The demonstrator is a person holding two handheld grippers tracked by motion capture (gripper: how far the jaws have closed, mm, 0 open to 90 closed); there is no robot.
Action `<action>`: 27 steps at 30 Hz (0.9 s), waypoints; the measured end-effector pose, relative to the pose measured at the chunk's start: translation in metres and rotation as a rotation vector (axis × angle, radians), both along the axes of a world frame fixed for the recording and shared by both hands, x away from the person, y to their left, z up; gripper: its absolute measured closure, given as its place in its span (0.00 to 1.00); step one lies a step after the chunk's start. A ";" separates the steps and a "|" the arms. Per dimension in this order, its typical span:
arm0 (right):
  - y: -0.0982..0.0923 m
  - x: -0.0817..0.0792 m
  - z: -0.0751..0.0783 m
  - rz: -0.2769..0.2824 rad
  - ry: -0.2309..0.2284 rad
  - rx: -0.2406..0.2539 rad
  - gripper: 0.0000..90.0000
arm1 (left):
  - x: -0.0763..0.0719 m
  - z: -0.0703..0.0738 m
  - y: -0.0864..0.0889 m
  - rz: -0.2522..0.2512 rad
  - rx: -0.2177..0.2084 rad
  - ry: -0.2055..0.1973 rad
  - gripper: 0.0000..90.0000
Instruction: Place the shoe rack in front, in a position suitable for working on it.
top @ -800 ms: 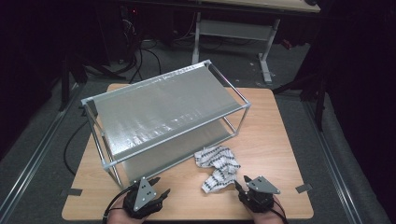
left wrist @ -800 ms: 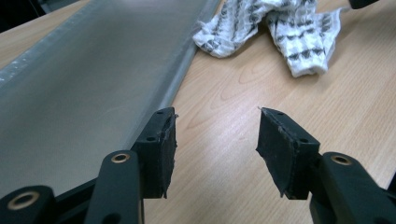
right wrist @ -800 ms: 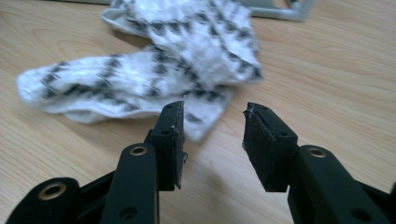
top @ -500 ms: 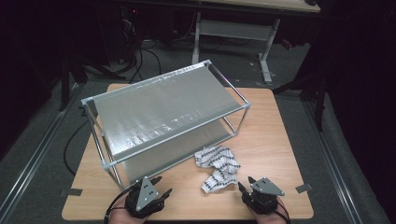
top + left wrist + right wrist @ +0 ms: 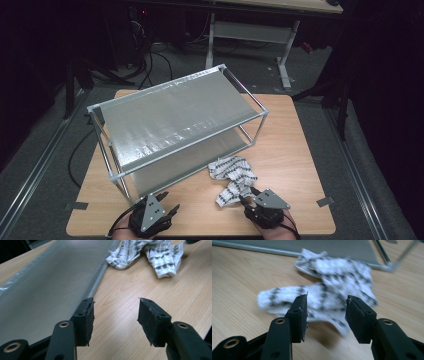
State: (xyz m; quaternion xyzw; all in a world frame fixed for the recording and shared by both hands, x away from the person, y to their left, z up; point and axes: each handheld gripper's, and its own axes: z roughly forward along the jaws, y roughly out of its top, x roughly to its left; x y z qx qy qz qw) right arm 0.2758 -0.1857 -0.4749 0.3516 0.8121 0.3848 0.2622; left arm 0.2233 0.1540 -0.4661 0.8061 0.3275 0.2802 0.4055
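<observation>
Gaping wide and empty, right tool [image 5: 325, 312] just short of patterned cloth [image 5: 324, 292]; left tool [image 5: 115, 315] likewise.

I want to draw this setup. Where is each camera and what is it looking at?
High view: sits above the person's side, looks forward and down on the table, rack and patterned cloth; both hands with the left gripper and right gripper show.
Left gripper view: rides the left gripper, faces the rack's lower shelf; its open fingers show.
Right gripper view: rides the right gripper, faces the cloth; its open fingers show.
All three share the cloth.
</observation>
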 end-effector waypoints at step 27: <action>0.011 0.003 -0.007 0.059 -0.006 -0.064 0.55 | -0.003 -0.003 0.004 0.010 0.010 0.019 0.52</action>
